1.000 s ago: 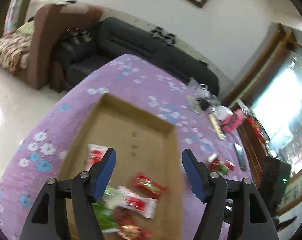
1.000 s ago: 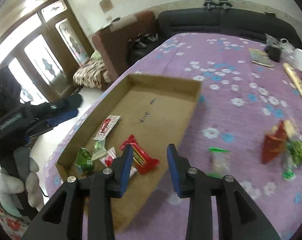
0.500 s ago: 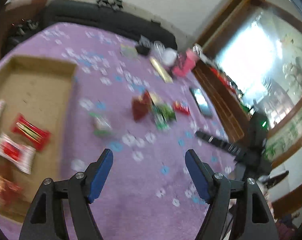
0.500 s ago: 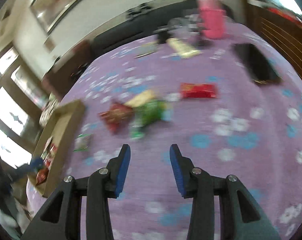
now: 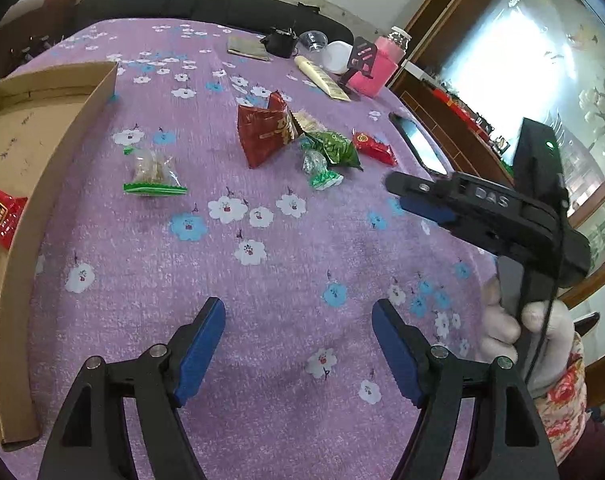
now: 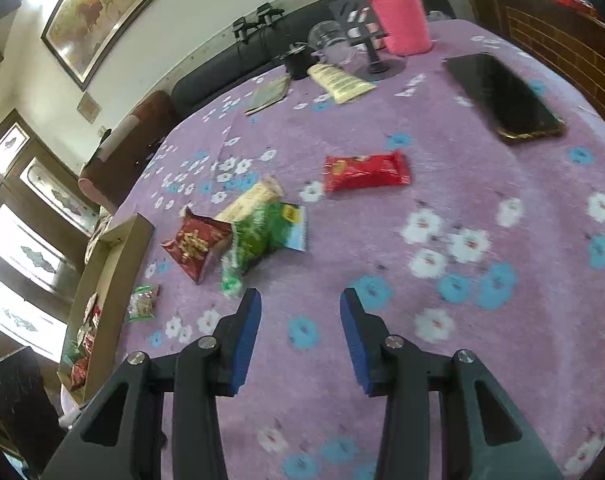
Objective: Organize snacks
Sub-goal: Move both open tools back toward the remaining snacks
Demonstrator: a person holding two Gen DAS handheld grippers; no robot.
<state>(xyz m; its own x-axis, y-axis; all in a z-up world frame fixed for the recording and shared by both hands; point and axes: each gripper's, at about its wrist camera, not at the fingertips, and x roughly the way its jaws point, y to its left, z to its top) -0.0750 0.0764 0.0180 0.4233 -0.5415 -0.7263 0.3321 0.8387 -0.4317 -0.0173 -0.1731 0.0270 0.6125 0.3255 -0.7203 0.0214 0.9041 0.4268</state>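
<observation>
The loose snack packets lie on the purple worktop (image 5: 262, 360) beside the cardboard tray (image 5: 62, 128): a red crisp bag (image 5: 262, 136), green packets (image 5: 334, 148), a clear cracker pouch (image 5: 152, 172). All look light, crinkly and crushable, best pinched at a sealed edge. The left gripper (image 5: 298, 344) has its fingers opening on nothing; the right gripper (image 6: 300, 336) stands narrowly apart and empty.
</observation>
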